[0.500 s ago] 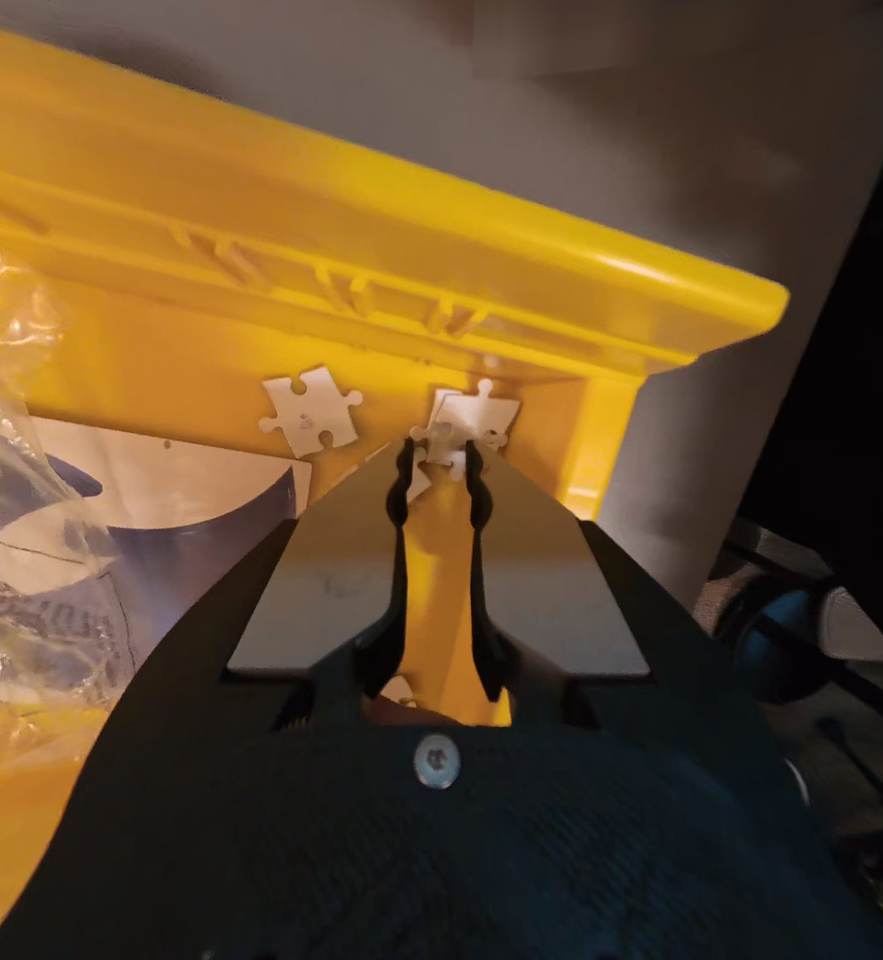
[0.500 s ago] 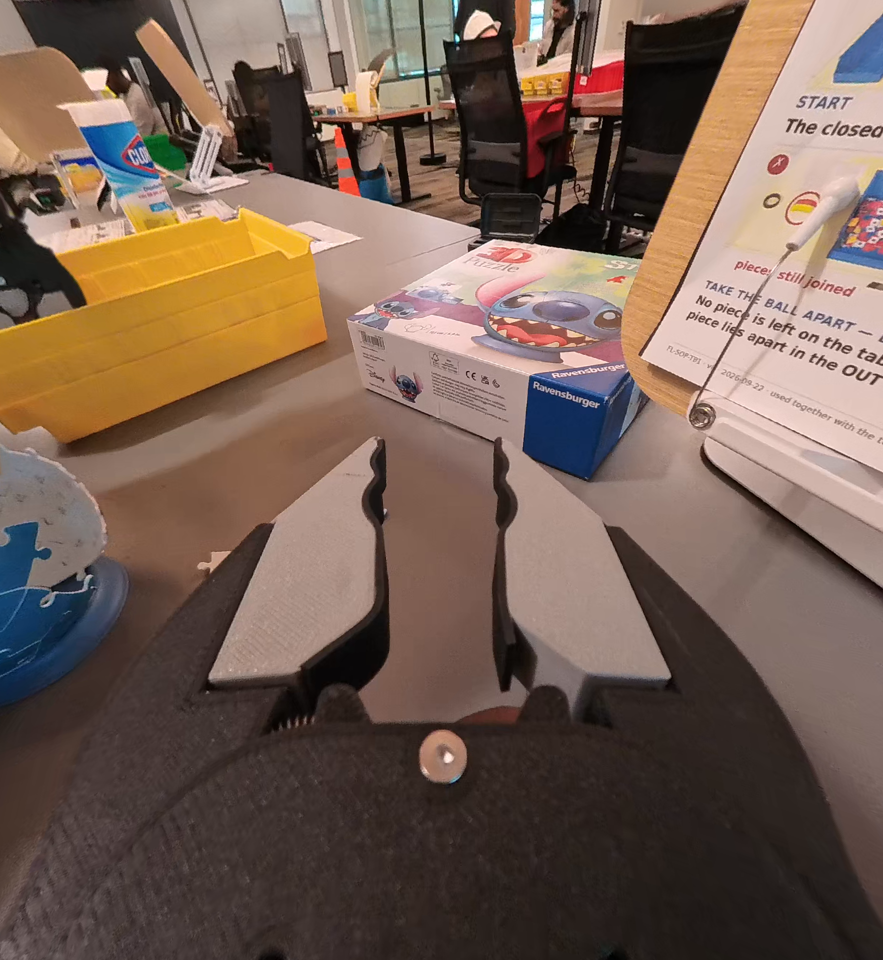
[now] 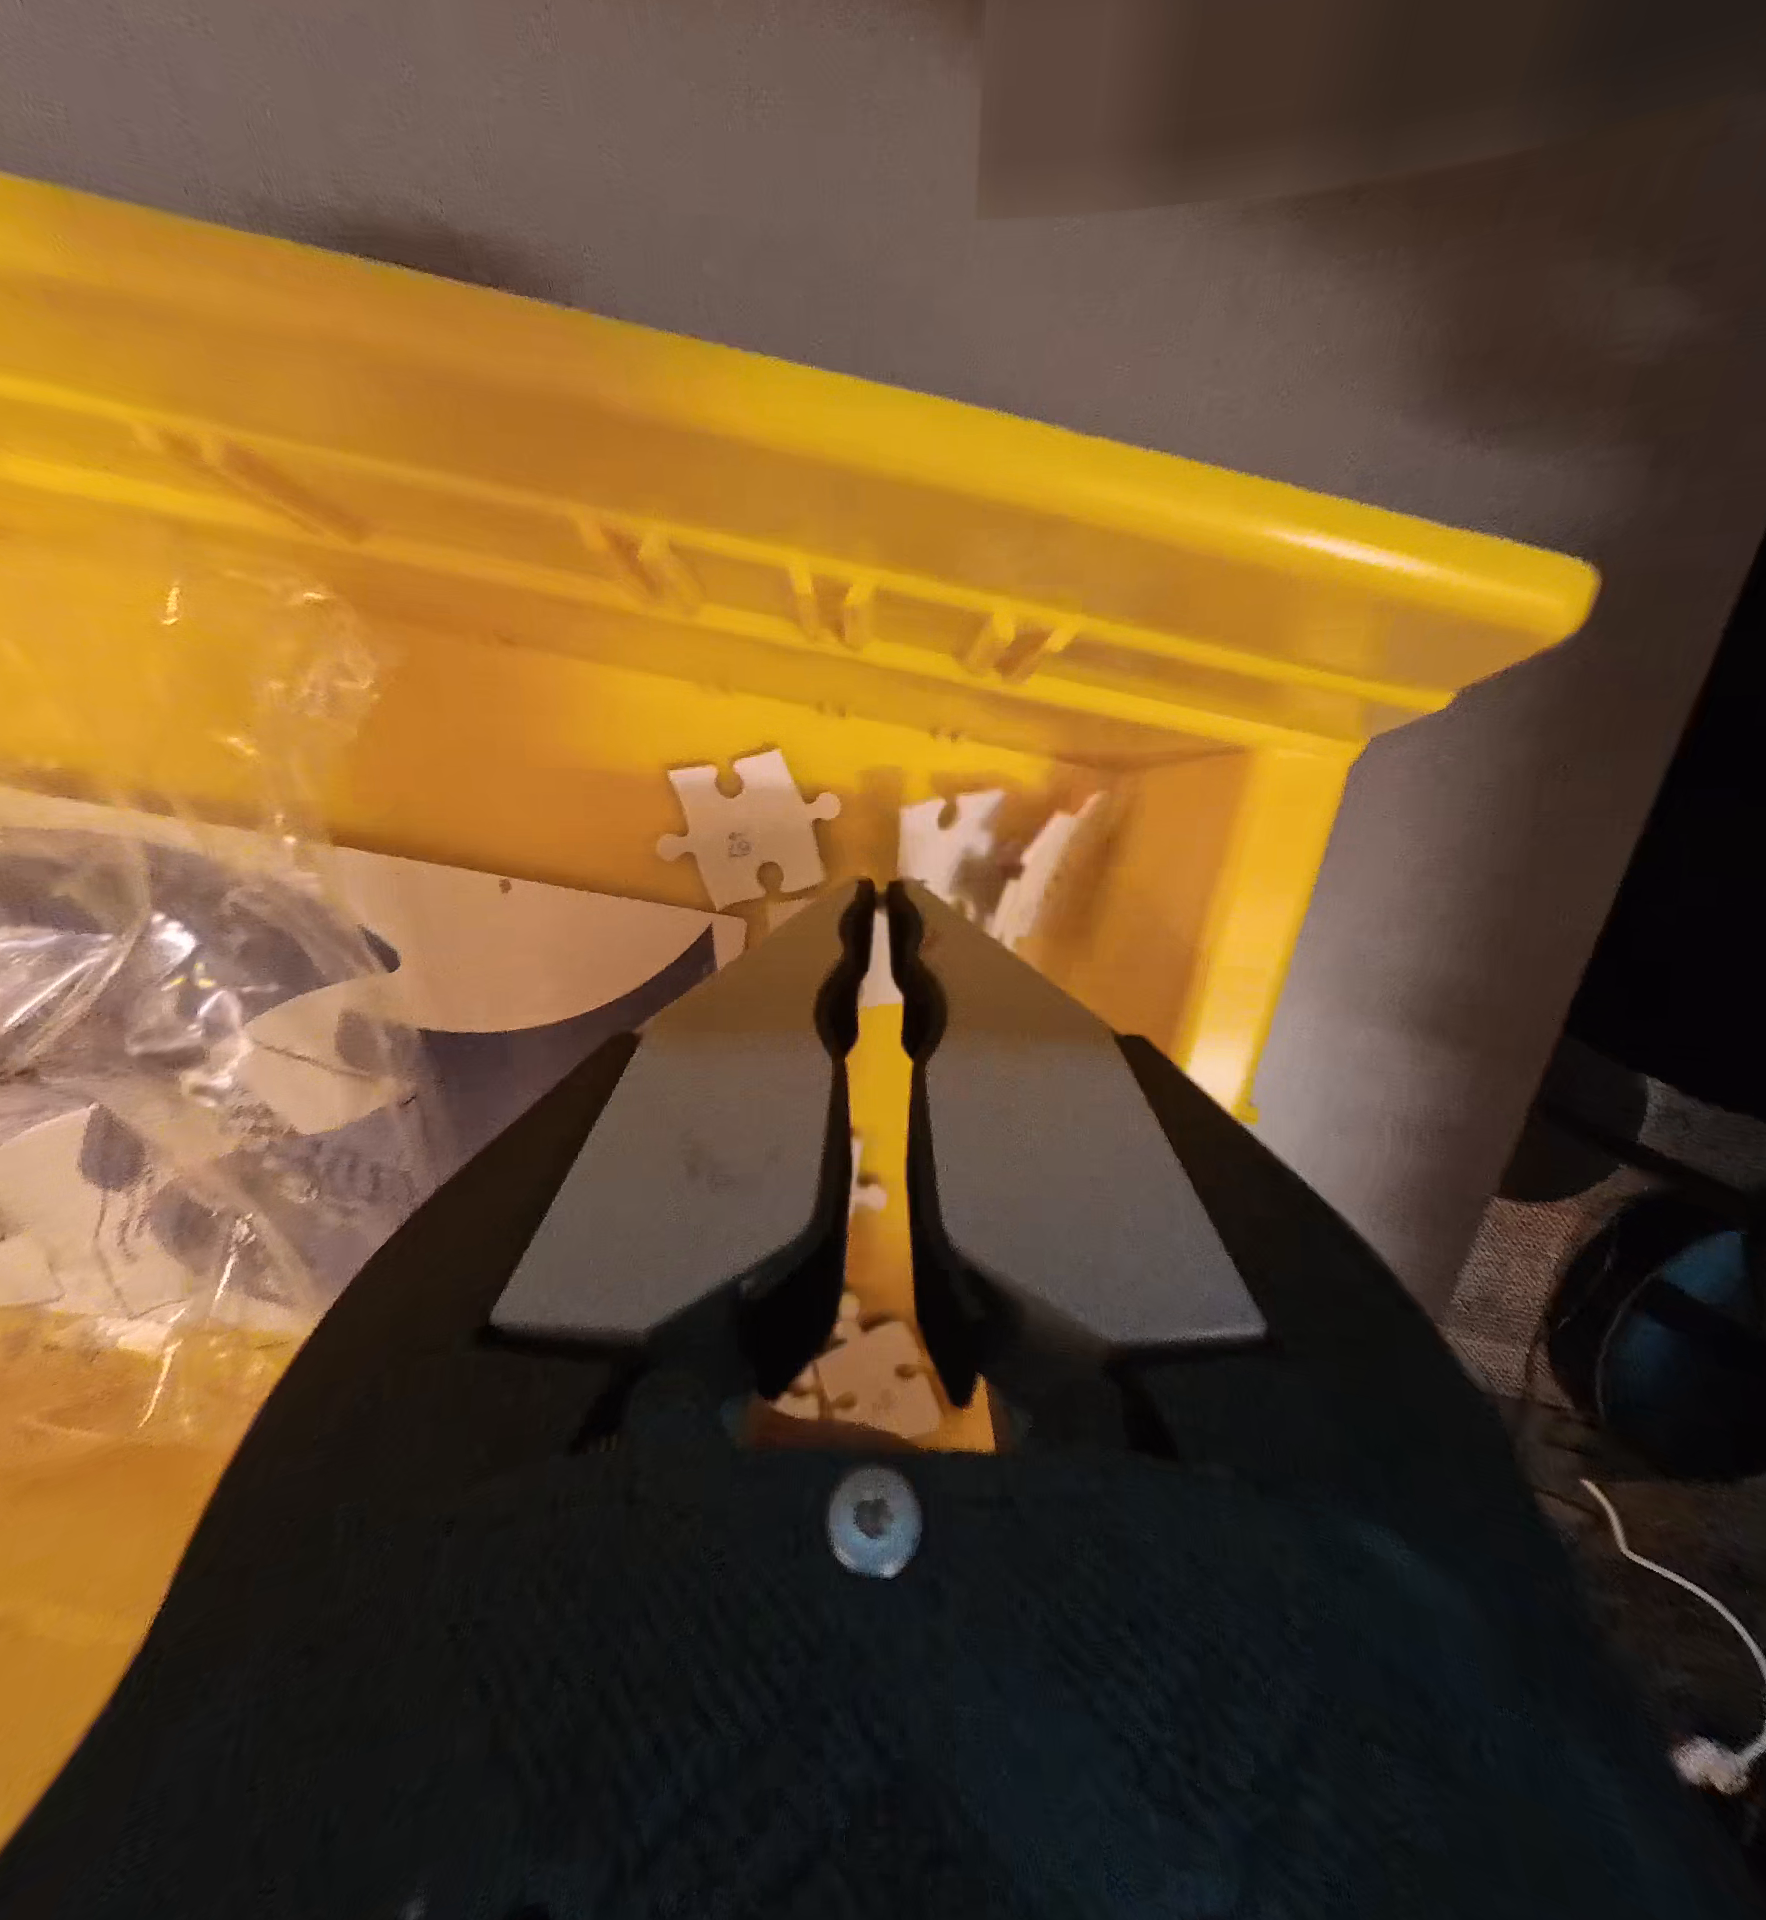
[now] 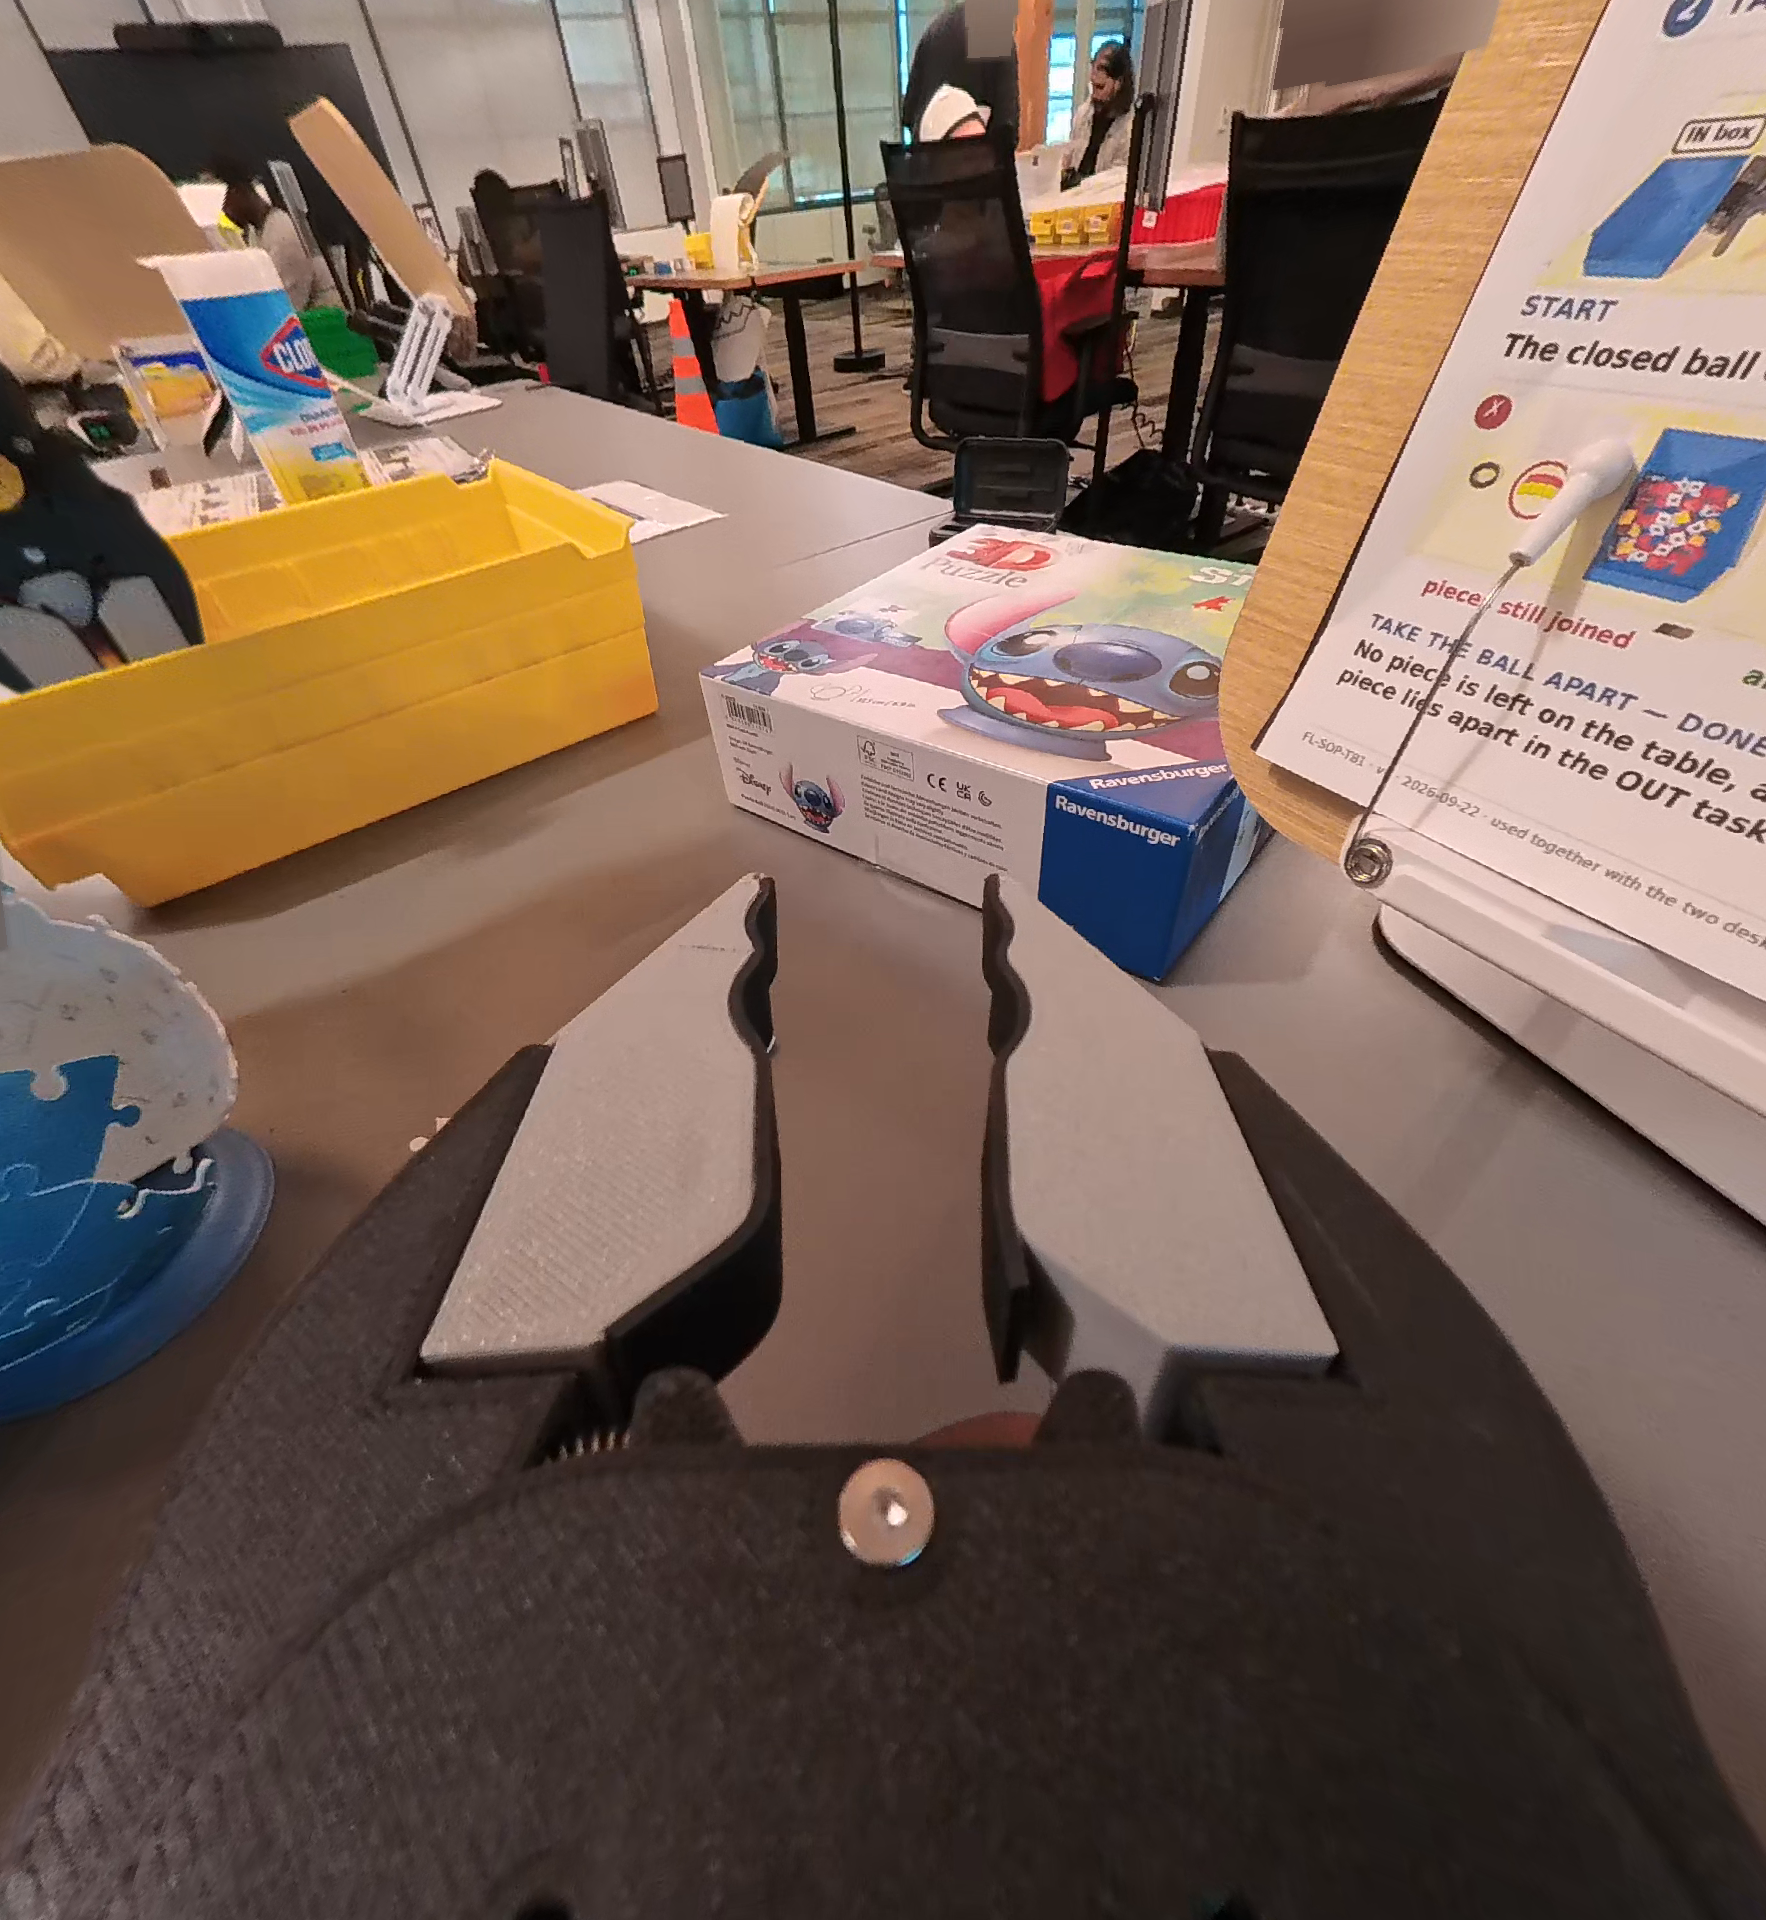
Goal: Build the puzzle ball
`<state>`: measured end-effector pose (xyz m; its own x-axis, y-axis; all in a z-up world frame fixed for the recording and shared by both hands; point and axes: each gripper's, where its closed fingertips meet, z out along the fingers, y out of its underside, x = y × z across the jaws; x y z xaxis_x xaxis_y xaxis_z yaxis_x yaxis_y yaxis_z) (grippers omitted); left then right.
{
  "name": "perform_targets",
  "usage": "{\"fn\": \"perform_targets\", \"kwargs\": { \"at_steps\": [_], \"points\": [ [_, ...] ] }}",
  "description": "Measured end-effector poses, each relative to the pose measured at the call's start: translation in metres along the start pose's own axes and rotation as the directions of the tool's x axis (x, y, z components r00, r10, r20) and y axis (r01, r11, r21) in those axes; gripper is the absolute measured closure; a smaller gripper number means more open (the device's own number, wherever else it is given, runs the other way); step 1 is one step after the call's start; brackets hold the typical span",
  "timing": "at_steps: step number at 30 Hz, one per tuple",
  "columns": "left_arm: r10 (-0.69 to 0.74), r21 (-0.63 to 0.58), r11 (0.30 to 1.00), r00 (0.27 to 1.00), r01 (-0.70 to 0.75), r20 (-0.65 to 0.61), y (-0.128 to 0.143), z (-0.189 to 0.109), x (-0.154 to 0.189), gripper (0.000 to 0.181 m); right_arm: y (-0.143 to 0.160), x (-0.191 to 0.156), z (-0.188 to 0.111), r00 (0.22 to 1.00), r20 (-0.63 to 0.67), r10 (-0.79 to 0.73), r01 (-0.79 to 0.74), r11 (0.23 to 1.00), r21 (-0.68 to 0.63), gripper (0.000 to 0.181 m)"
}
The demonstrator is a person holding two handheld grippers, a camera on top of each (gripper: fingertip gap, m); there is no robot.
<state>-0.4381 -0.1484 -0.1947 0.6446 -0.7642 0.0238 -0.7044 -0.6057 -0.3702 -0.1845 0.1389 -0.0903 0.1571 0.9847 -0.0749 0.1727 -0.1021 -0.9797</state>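
1. Left gripper (image 3: 877,891) inside smooth yellow plastic bin (image 3: 858,499); jaws nearly together, pinching a thin white piece (image 3: 876,971).
2. Loose knobbed piece (image 3: 749,837) at 11 o'clock of the tips; crinkled clear bag (image 3: 120,935) at 9.
3. Right gripper (image 4: 879,914) spread, empty, above grey table (image 4: 443,935).
4. Half-built ball (image 4: 48,1122), blue-white domed shell on blue ring, at 9 o'clock.

Ahead of your right fingers (image 4: 754,966) bare table (image 4: 858,1143) runs to the puzzle box (image 4: 972,727); a signboard (image 4: 1585,520) walls their right, the ball (image 4: 58,1143) their left. Your left fingers (image 3: 837,935) sit boxed in by the bin wall (image 3: 650,499) ahead and a plastic bag (image 3: 131,987) leftward
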Motion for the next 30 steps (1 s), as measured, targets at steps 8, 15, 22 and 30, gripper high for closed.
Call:
{"fn": "perform_targets", "kwargs": {
  "at_steps": [8, 15, 22, 30],
  "points": [
    [-0.025, 0.057, 0.998, 0.999, 0.022, 0.045, -0.005, -0.015, -0.007, 0.181, -0.005, -0.004, -0.004, 1.0, 0.002, -0.014, 0.014, 1.0, 0.011, 0.146],
    [-0.109, -0.004, 0.994, 0.988, 0.11, 0.112, 0.014, -0.011, -0.024, 0.168, -0.009, -0.006, -0.006, 1.0, 0.005, -0.013, 0.013, 1.0, 0.026, 0.146],
    [-0.039, 0.041, 0.998, 0.997, 0.042, -0.064, -0.013, -0.007, 0.019, 0.159, -0.012, -0.009, -0.007, 1.0, 0.016, -0.012, 0.012, 0.999, 0.037, 0.146],
    [0.15, -0.108, 0.982, 0.986, -0.157, -0.074, 0.003, 0.015, 0.024, 0.155, -0.021, -0.011, -0.014, 1.0, 0.031, -0.002, 0.0, 0.997, 0.075, 0.147]
  ]
}}
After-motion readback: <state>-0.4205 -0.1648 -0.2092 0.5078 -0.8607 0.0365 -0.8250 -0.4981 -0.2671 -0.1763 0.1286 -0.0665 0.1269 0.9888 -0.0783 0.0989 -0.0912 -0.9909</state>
